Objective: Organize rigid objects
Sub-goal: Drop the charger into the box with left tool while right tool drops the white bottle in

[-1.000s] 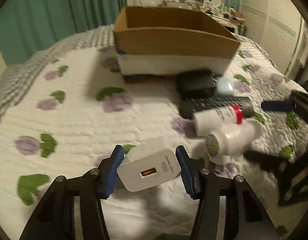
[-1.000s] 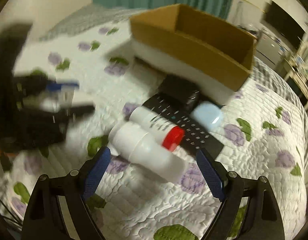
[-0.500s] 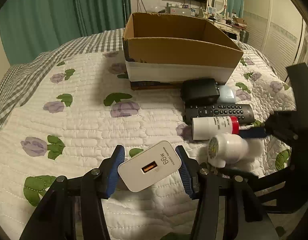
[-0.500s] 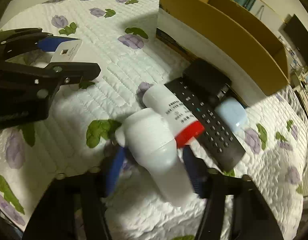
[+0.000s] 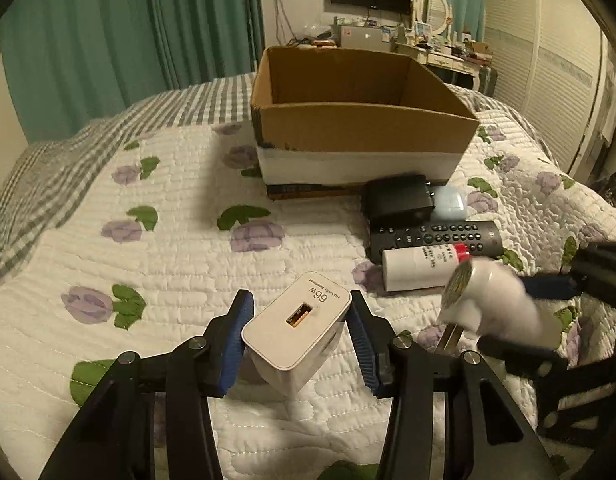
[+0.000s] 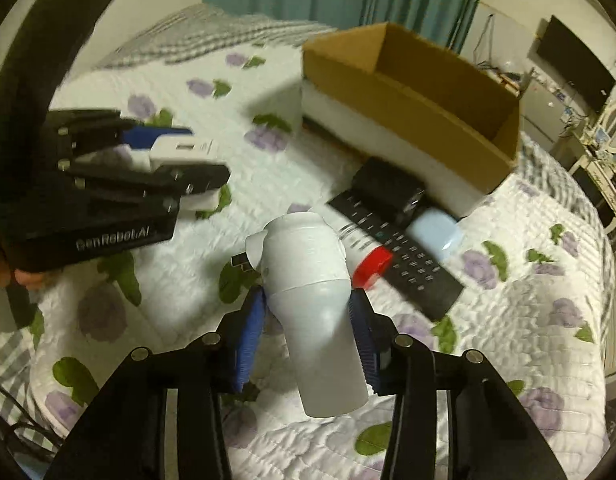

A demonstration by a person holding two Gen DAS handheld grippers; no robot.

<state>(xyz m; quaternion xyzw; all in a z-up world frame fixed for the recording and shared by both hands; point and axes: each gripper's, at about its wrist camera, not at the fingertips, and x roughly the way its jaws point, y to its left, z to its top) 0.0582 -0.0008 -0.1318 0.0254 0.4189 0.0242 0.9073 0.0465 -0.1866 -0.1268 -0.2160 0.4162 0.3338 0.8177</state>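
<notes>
Bed point(image 5: 180, 248), covered by a white quilt with purple flowers and green leaves, carries everything.

Open brown cardboard box with a white lower band point(image 5: 359, 128) stands toward the far edge of the bed, upright; no contents visible inside from either view.

Black remote control with rows of buttons point(image 5: 435, 236) lies flat in front of the box's right end. Touching its near side lies a white cylindrical bottle with a red cap point(image 5: 423, 266). A black rectangular adapter point(image 5: 397, 200) and a pale blue rounded case point(image 5: 449, 205) sit between the remote and the box wall.

White plastic handheld device with a round head point(image 6: 311, 276) is clear of the quilt, pinched at its neck by the right gripper point(image 6: 306, 322). A small metal plug shows at its left side. Judged light, rigid and smooth; the tapered body could slip, so the narrow waist is the sound place to hold.

White square 66W charger block with a USB port point(image 5: 298, 320) is pinched across its flat sides by the left gripper point(image 5: 300, 336), above the near part of the bed. Judged light, stiff and glossy; flat faces give a secure hold.

Both items appear ready for transfer to the box.
</notes>
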